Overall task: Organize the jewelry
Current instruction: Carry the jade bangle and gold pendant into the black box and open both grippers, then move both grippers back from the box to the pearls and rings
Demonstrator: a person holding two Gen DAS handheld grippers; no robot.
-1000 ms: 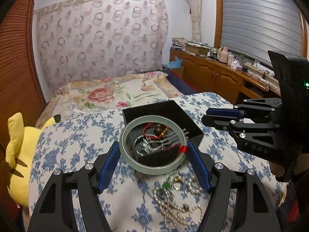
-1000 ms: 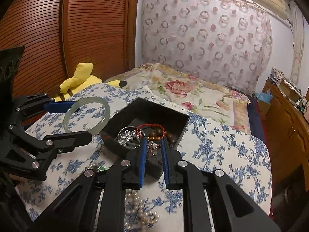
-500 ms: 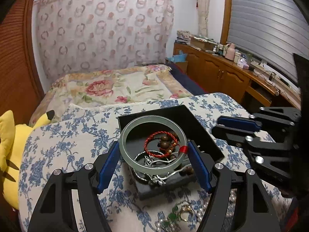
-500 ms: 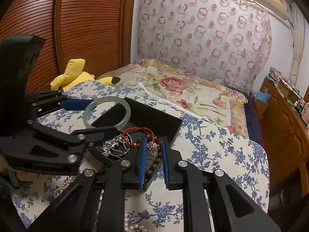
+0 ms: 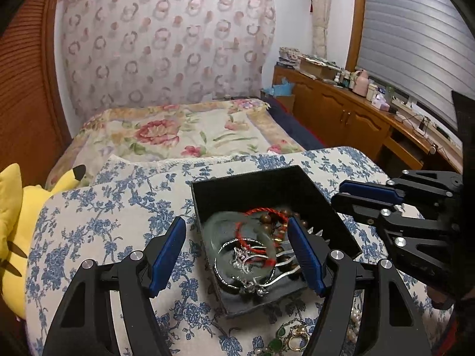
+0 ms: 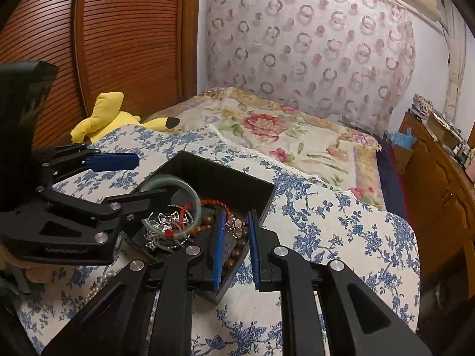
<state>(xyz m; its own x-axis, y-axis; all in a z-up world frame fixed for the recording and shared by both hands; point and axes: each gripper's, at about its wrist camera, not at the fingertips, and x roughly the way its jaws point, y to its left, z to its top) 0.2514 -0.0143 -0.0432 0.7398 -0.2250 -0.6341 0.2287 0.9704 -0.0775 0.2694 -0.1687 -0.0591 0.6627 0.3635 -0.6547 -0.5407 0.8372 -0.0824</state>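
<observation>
A black jewelry box (image 5: 252,187) (image 6: 237,178) sits on the blue-flowered cloth. It holds a red cord bracelet (image 5: 267,212), brown beads and silver pieces (image 5: 246,262). A pale green jade bangle (image 5: 213,237) (image 6: 194,197) lies blurred in the box, free of the fingers. My left gripper (image 5: 237,247) is open just above the box. My right gripper (image 6: 234,237) is nearly closed with a narrow gap, empty, at the box's near corner; it also shows in the left wrist view (image 5: 356,195).
Loose pearls (image 6: 98,284), a green-stone piece (image 5: 277,339) and a gold ring (image 5: 297,338) lie on the cloth in front of the box. A yellow plush toy (image 5: 12,237) sits at the left. A bed and a wooden sideboard (image 5: 356,118) lie beyond.
My left gripper moved over the box, opened and let go of the jade bangle, which drops into the box. My right gripper stayed by the box.
</observation>
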